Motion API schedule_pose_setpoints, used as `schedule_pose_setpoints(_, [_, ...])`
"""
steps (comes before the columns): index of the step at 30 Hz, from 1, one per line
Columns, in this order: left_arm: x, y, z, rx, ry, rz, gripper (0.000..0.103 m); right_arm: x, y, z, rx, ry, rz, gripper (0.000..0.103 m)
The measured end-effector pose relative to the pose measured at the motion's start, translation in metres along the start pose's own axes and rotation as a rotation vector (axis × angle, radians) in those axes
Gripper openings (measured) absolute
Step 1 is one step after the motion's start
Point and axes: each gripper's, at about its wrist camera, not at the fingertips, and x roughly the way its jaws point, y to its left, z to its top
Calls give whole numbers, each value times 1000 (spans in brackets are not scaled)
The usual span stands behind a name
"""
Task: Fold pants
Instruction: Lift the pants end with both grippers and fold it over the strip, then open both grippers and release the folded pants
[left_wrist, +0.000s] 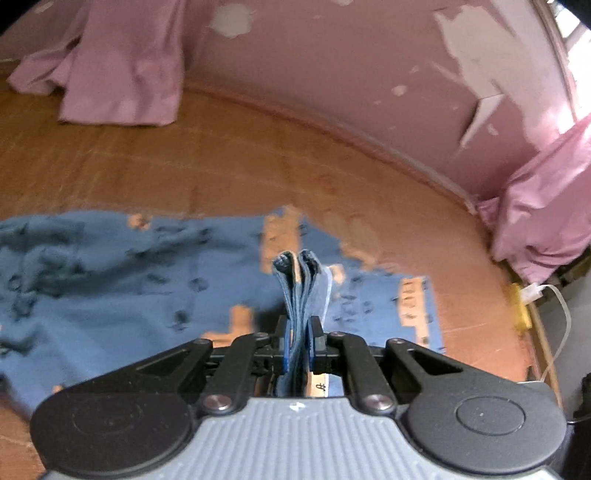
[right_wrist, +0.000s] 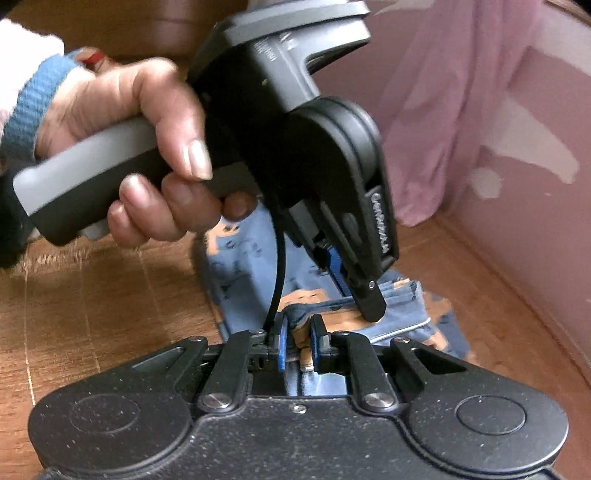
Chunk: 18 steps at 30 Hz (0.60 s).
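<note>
Blue pants (left_wrist: 110, 288) with tan patches lie spread on the wooden table (left_wrist: 258, 155), mostly to the left. My left gripper (left_wrist: 298, 332) is shut on a bunched fold of the pants that stands up between its blue pads. In the right wrist view a hand (right_wrist: 147, 110) holds the left gripper (right_wrist: 371, 306), which points steeply down with its tip on the pants (right_wrist: 243, 258). Just in front of it, my right gripper (right_wrist: 300, 332) is shut on a hemmed edge of the same pants, low over the table.
A pink cloth (left_wrist: 122, 74) lies at the table's far left and another pink cloth (left_wrist: 546, 206) is bunched at the right corner. A pink wall with peeling paint (left_wrist: 369, 74) runs behind. A yellow object with a white cable (left_wrist: 521, 306) sits at the right edge.
</note>
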Motion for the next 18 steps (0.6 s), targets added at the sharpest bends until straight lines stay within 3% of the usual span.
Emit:
schedule_pose_setpoints(3, [8, 8, -3, -5, 30, 38, 14, 7, 4, -5, -34, 25, 23, 27])
schedule_pose_setpoints(5, [3, 6, -5, 15, 5, 72, 23, -6, -1, -10, -41, 7, 17, 48])
schedule_pose_setpoints(7, [-6, 0, -10, 56, -45, 118, 46, -27, -13, -21, -17, -36, -18, 85])
schedule_pose_setpoints(8, [-11, -2, -14, 82, -69, 148, 53, -35, -19, -26, 3, -51, -55, 90])
schedule_pose_setpoints(9, [-15, -7, -18, 110, -94, 178, 62, -42, -25, -33, 25, -54, -111, 94])
schedule_pose_setpoints(13, [-10, -26, -39, 193, -110, 324, 66, -40, -50, -65, 103, 64, -371, 96])
schedule_pose_setpoints(15, [2, -32, -48, 231, -97, 419, 71, -31, -55, -80, 94, 138, -428, 96])
schedule_pose_setpoints(18, [4, -35, -55, 263, -144, 454, 78, -32, -56, -89, 85, 120, -450, 100])
